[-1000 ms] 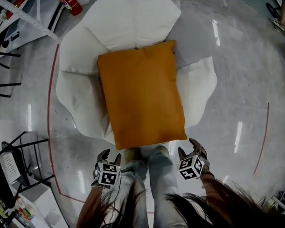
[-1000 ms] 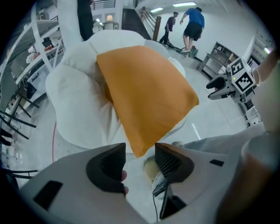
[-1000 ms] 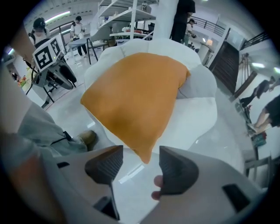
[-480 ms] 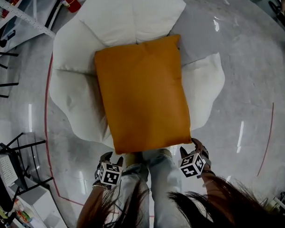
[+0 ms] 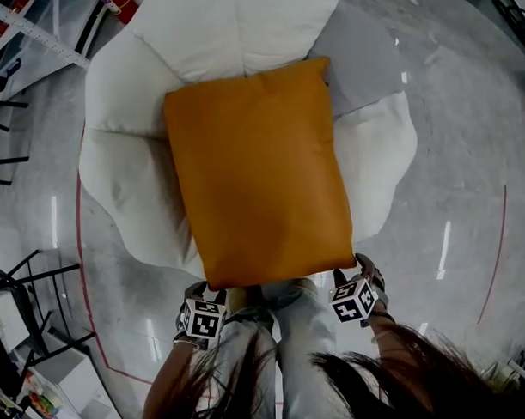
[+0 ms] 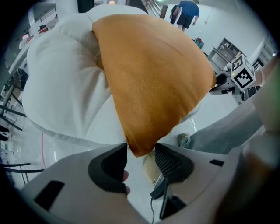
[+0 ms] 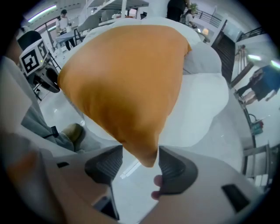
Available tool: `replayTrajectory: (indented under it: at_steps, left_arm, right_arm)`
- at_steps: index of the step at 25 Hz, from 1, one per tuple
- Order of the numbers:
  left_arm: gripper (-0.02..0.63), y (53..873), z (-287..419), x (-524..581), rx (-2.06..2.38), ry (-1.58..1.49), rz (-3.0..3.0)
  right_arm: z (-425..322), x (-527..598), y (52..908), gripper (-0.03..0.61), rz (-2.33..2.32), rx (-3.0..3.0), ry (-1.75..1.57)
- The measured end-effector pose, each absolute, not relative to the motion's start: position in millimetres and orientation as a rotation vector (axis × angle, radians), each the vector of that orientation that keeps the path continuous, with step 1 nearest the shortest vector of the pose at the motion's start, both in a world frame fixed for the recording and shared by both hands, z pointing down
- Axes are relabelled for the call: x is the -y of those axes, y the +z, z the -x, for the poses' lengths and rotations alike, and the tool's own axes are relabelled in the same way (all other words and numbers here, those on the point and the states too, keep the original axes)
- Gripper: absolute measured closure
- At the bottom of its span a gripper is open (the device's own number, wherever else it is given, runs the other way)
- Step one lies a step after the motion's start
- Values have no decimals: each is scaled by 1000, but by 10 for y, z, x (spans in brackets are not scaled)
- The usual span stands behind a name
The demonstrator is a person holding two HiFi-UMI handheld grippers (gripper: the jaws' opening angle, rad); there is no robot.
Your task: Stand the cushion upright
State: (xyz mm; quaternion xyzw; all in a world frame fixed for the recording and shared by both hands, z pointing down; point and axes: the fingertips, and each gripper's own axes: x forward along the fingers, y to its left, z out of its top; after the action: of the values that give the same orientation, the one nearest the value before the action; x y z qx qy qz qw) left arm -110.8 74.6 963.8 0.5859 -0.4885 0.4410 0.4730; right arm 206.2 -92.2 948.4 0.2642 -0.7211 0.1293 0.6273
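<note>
The cushion (image 5: 257, 174) lies flat on a white puffy seat (image 5: 123, 166). Its far edge is at 12 o'clock against the back of the seat, and its near edge hangs over the front at 6 o'clock, just before our knees.

We judge it to be light and very soft. The filling is loose, so the body will sag and fold if we lift it by one point only. The cloth looks a little rough, so we do not expect it to slip, and nothing in it can break. The two near corners are the right places to take it, because the cloth there is thin enough to go between the fingers (image 6: 168, 164).

The left gripper (image 6: 141, 152) is at 7 o'clock, and its fingers are narrowly apart around the left near corner. The tip of the corner is just entering between them, touching or almost touching both sides. The right gripper (image 7: 140, 159) is at 5 o'clock with its fingers apart around the right near corner, and some space is free on each side. Neither one is pressing the cloth yet.

We see no real container here. The seat is the only thing that holds something, and it carries only the cushion. It stands on a grey shiny floor (image 5: 450, 155).
</note>
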Motion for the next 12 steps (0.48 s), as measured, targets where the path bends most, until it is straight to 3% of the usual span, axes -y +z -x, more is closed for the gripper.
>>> replayTrajectory:
  at_steps: [3, 5, 9, 12]
  left_arm:
    - [422, 9670, 1098, -687, 1206, 1091, -1442]
    - [438, 9646, 1091, -671, 1205, 1104, -1453]
    - [522, 9555, 1030, -630, 1209, 1141, -1487]
    - [540, 9501, 1029, -603, 1199, 1128, -1461]
  right_arm:
    - [-2136, 950, 9542, 328, -645, 1628, 309]
    - [-2145, 966, 9521, 422, -641, 1624, 259]
    - [-2117, 969, 9455, 492, -606, 1613, 180]
    - [-2066, 960, 9379, 518, -604, 1599, 167]
